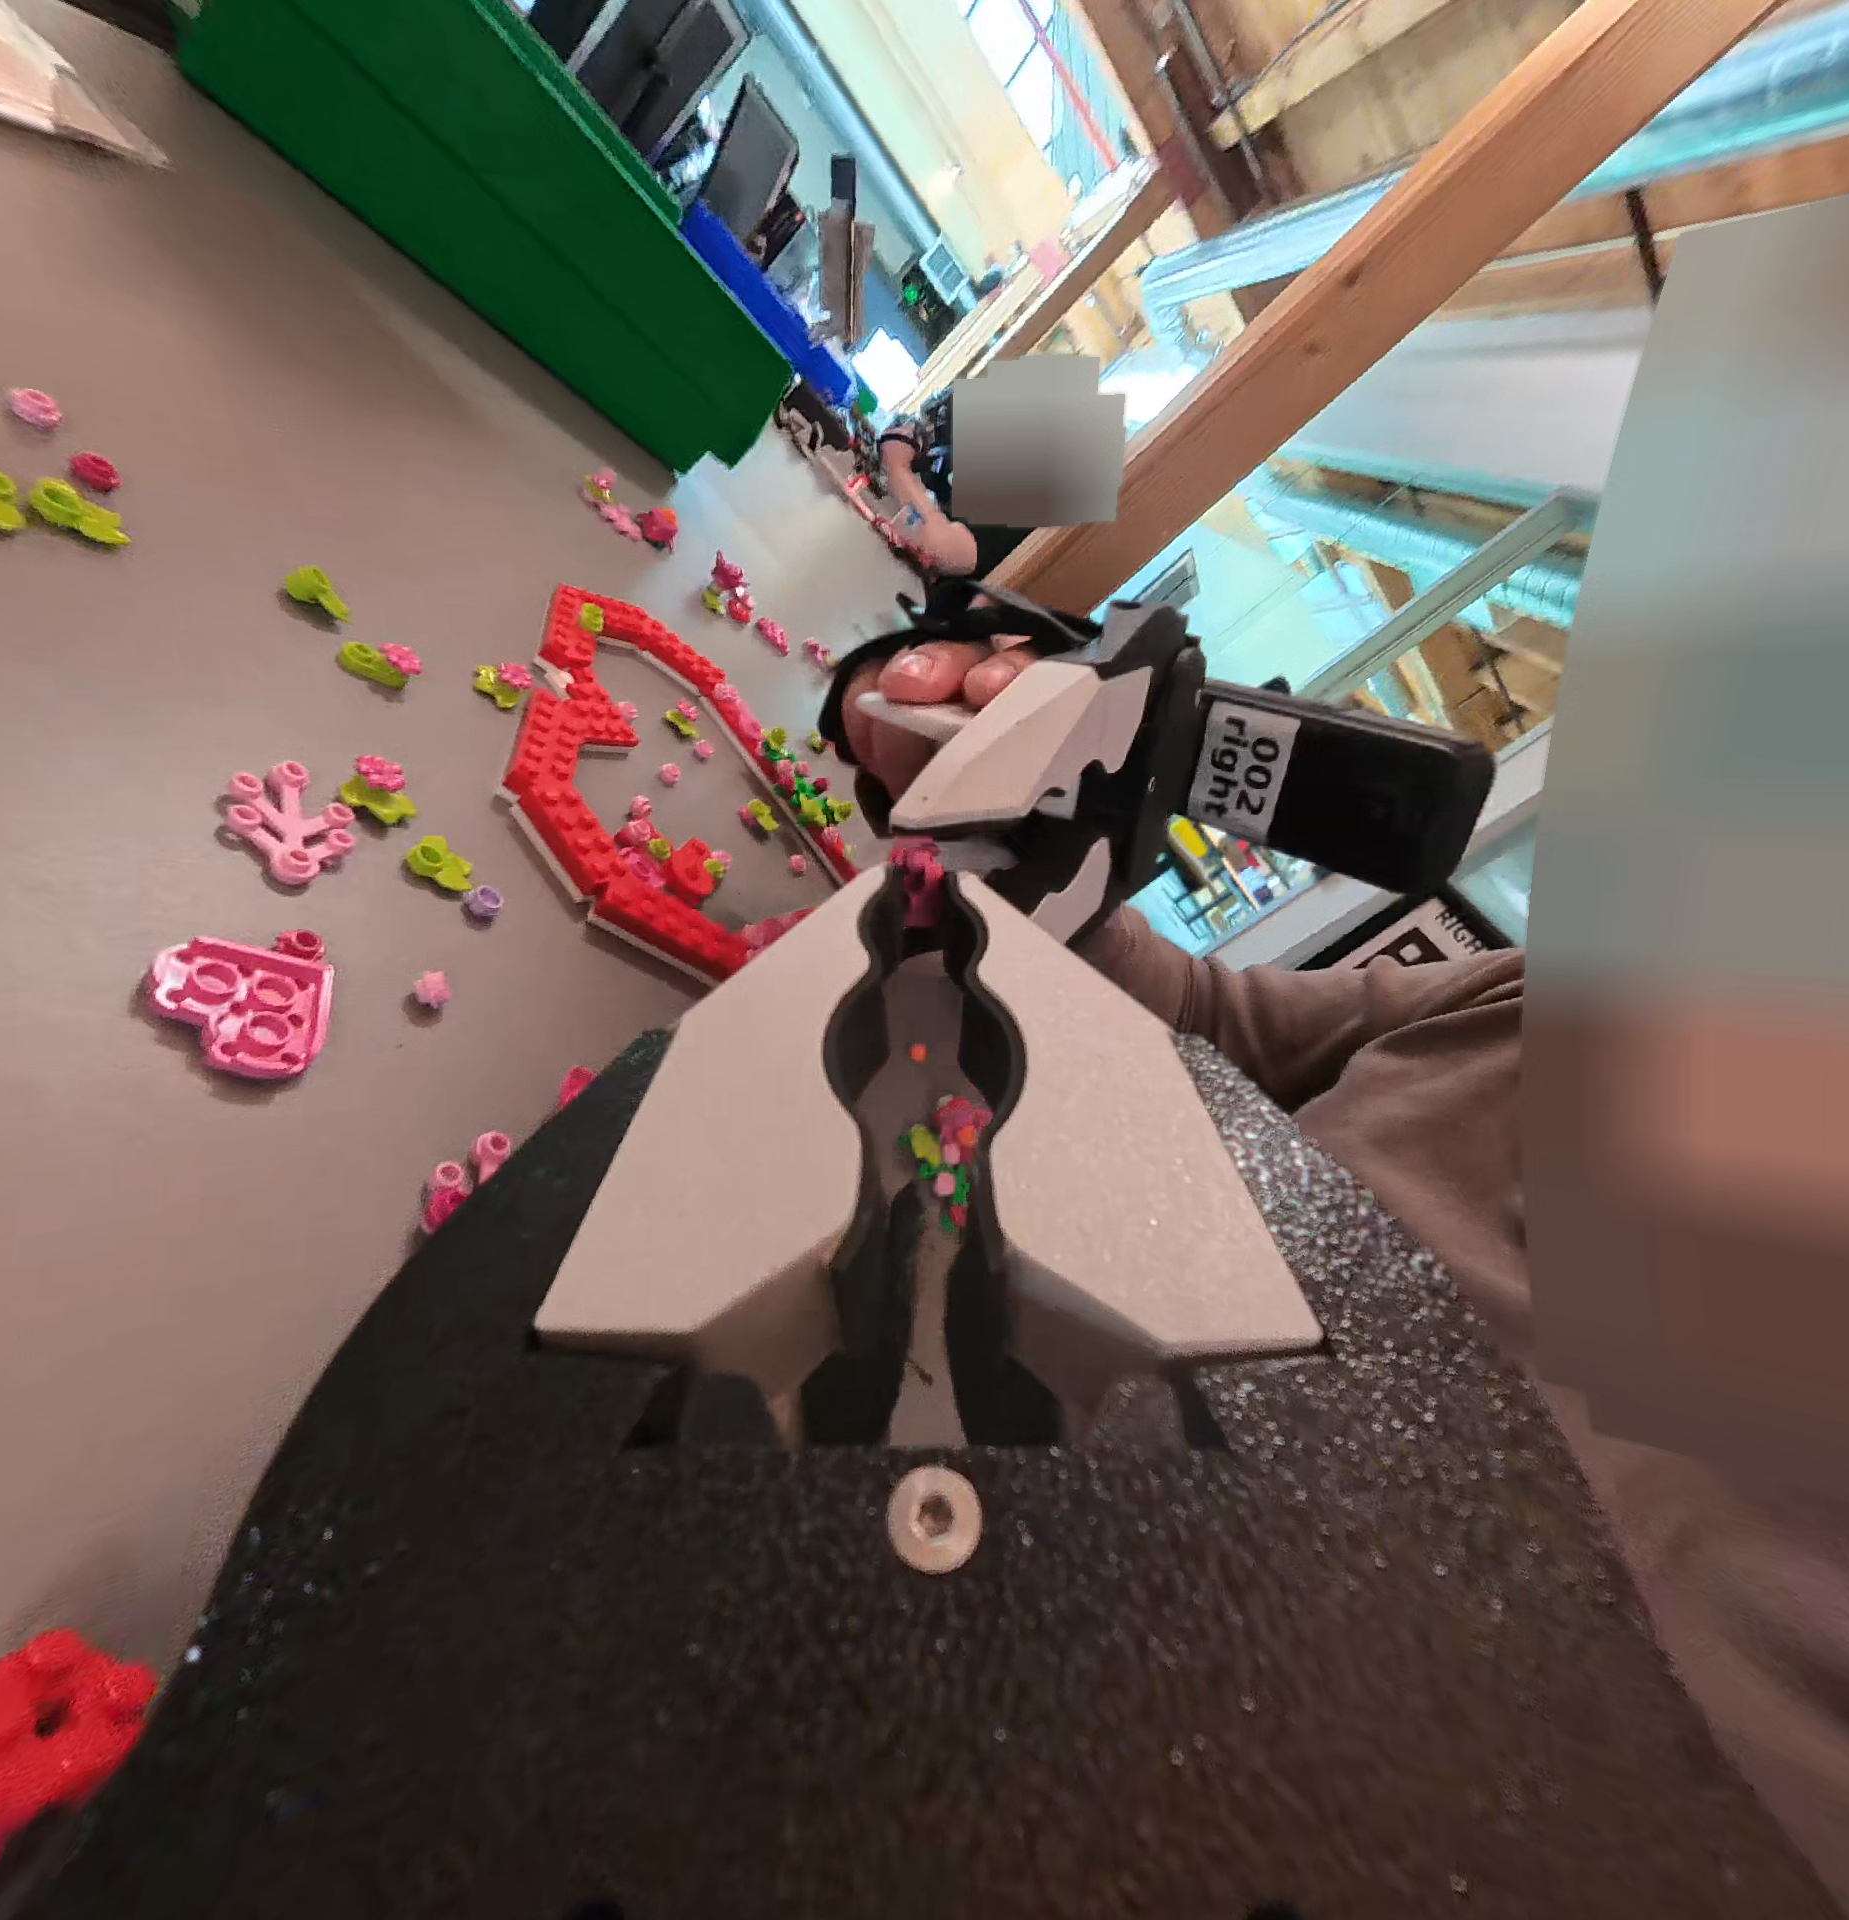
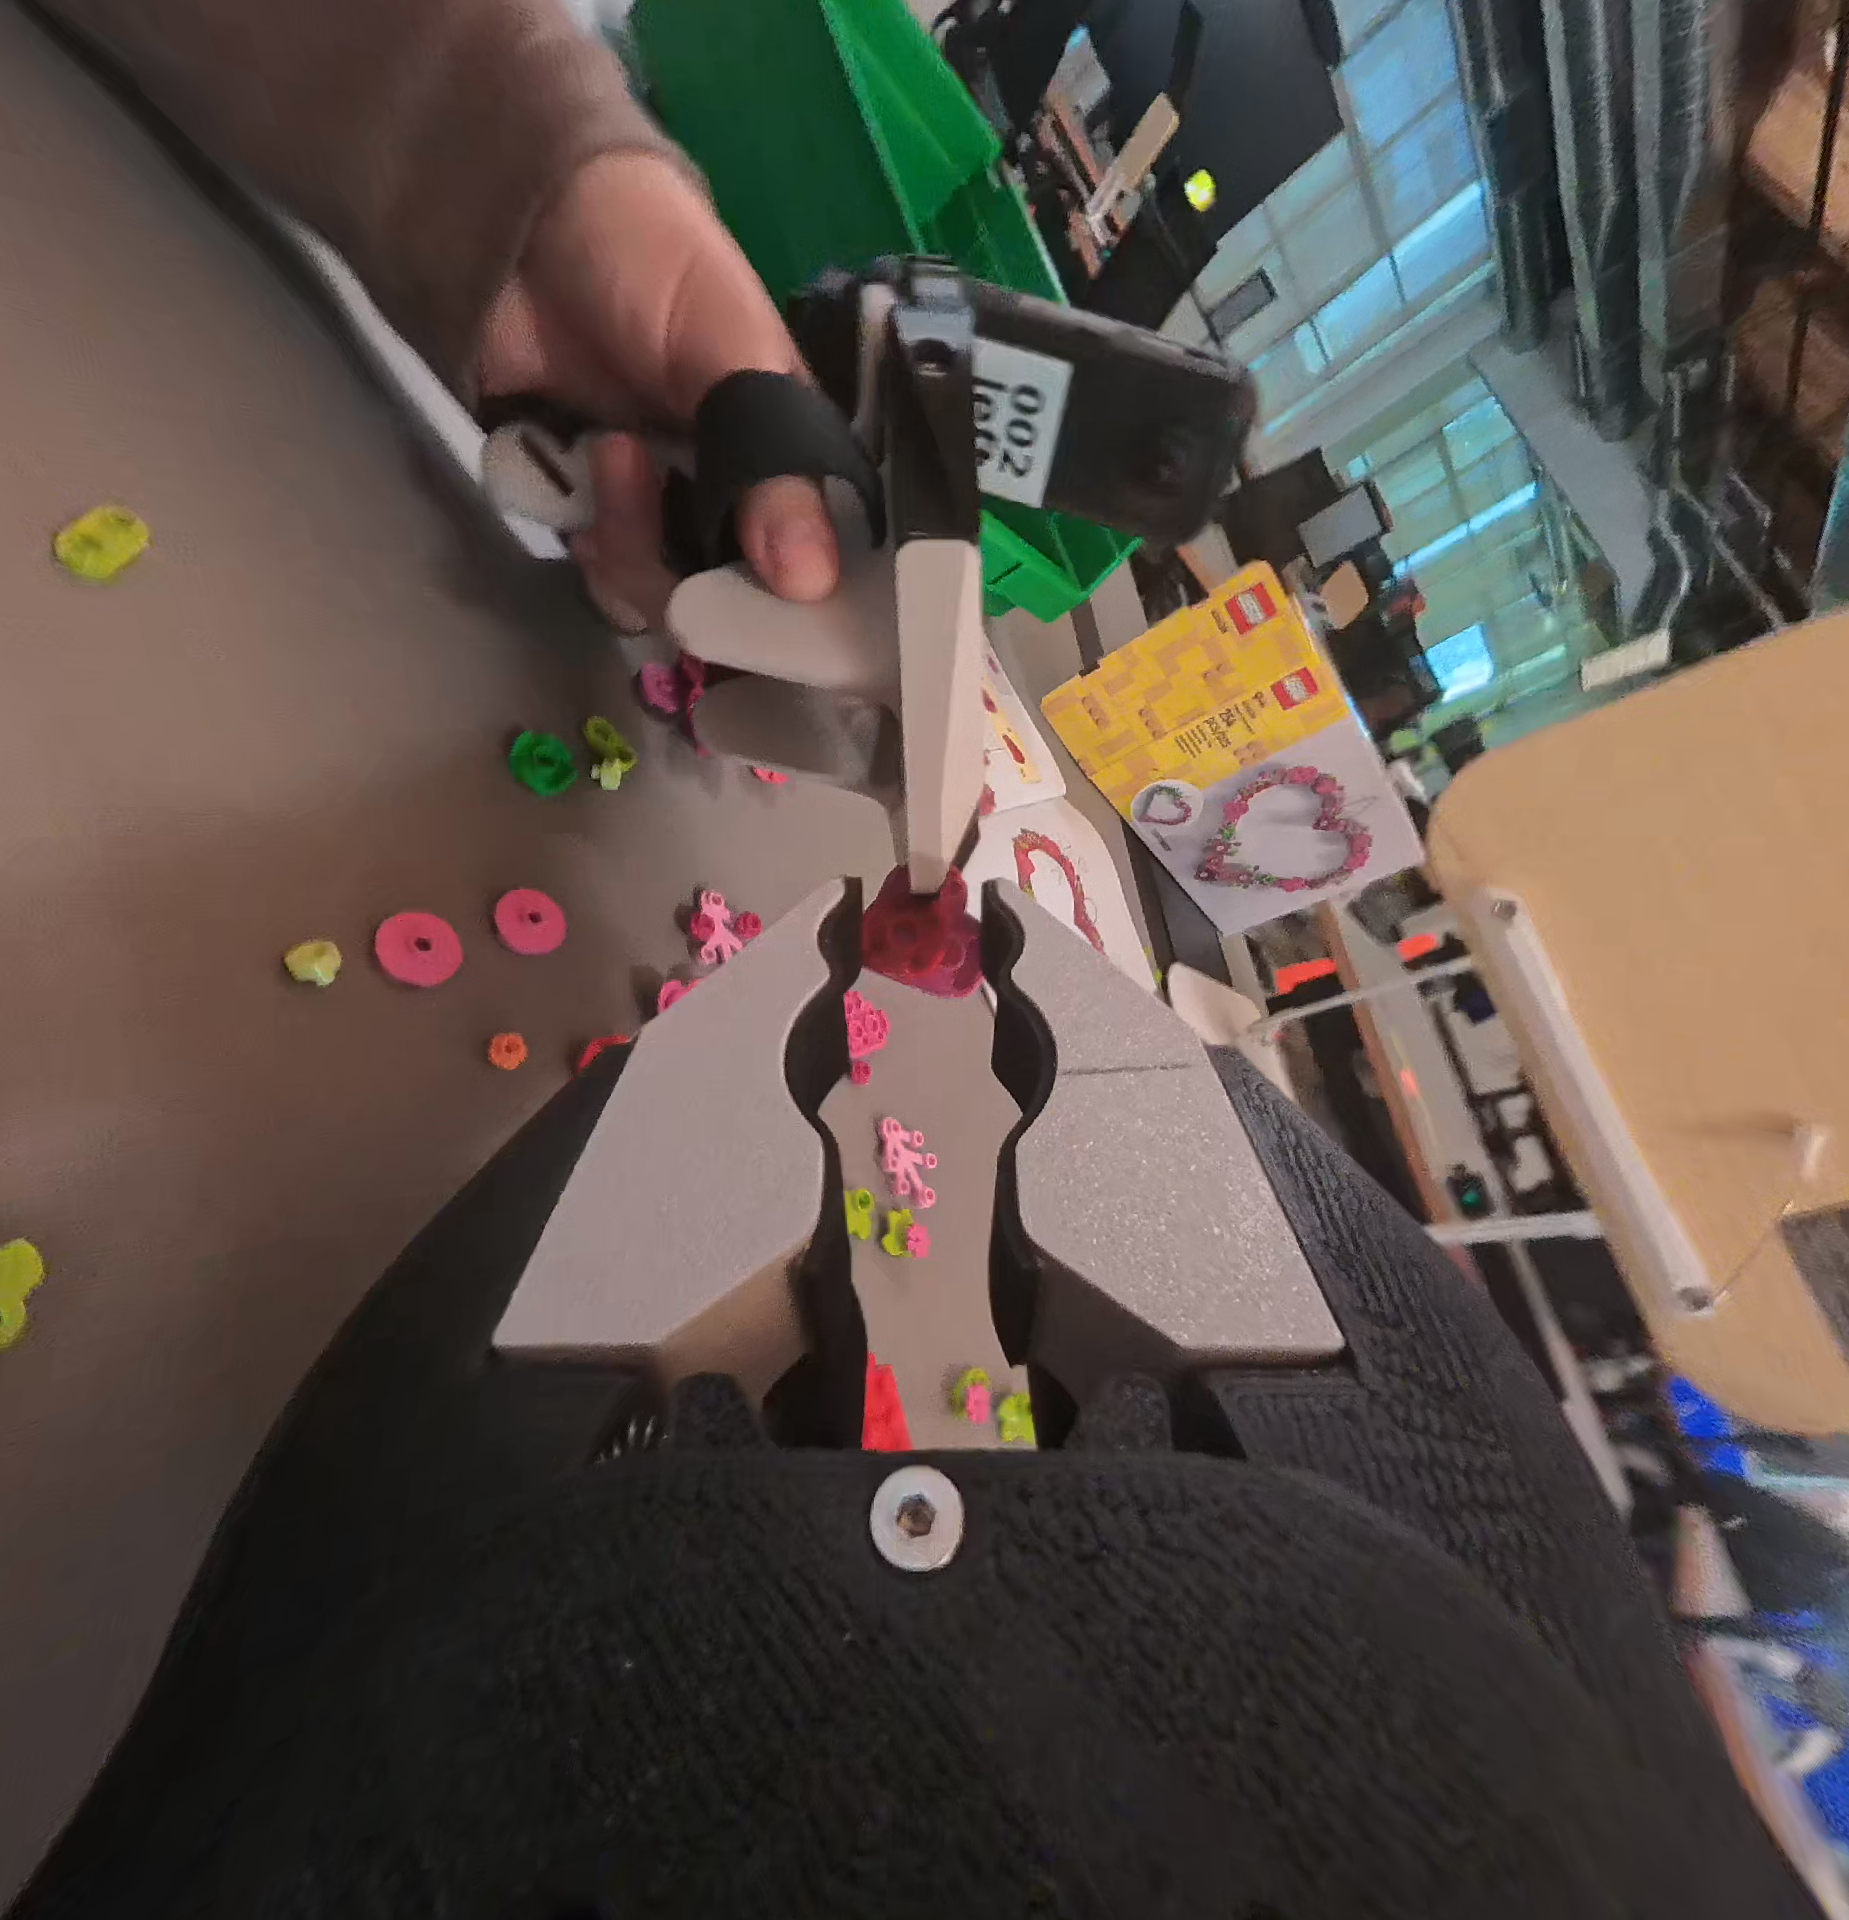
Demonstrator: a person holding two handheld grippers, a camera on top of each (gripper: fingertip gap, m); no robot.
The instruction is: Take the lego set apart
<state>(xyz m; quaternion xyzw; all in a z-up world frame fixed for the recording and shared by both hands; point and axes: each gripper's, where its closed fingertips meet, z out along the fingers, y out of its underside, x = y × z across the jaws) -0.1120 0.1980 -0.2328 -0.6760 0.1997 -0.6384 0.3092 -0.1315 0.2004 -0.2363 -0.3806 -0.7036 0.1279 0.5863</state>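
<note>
Above the grey bench (image 1: 224, 312), both hand-held grippers pinch one small dark-pink plastic flower cluster (image 2: 918, 935): right hand-held gripper (image 2: 915, 914) closed around its body, left hand-held gripper (image 1: 920, 883) closed on its top, tip to tip.

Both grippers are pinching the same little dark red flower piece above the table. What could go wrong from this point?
1. The flower piece is tiny and held only at the tips of the right gripper and left gripper; when it separates, a part may pop loose.
2. It is held above the grey table, so a dropped part could land among the scattered pieces there, such as the pink plate, or roll away.
</note>
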